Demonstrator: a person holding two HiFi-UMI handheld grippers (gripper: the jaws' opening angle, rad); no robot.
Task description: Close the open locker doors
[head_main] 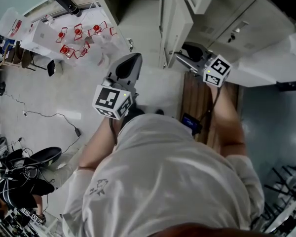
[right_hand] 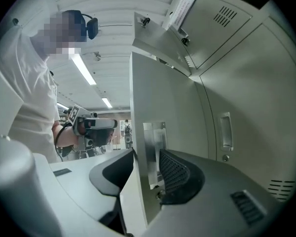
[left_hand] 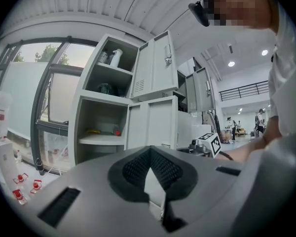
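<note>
**One door held, two more hanging open**

One locker door (right_hand: 163,98) stands edge-on between the fingers of the right gripper (right_hand: 147,172). They are clamped on its free edge, one finger on each face, with the right-hand pad against the metal latch plate (right_hand: 155,149). The door's long axis is upright. Its face runs away from the fingers toward the closed locker fronts (right_hand: 246,107) with a recessed handle (right_hand: 226,131). I judge the hinge to be on that far side, so closing it calls for a swing about the hinge, not a straight shove.

The left gripper (left_hand: 150,154) has its fingers together at the tips with nothing between them. It points at another bank of lockers, where an upper door (left_hand: 157,65) and a lower door (left_hand: 150,122) both hang open. Each hangs at the right of its open compartment, and a white bottle (left_hand: 116,58) stands in the top one. This gripper is well apart from both doors and, in the head view, is held out over the floor (head_main: 79,90).

The right hand is therefore the one on the work. The left hand is free, and it is the nearer of the two to that open pair.
</note>
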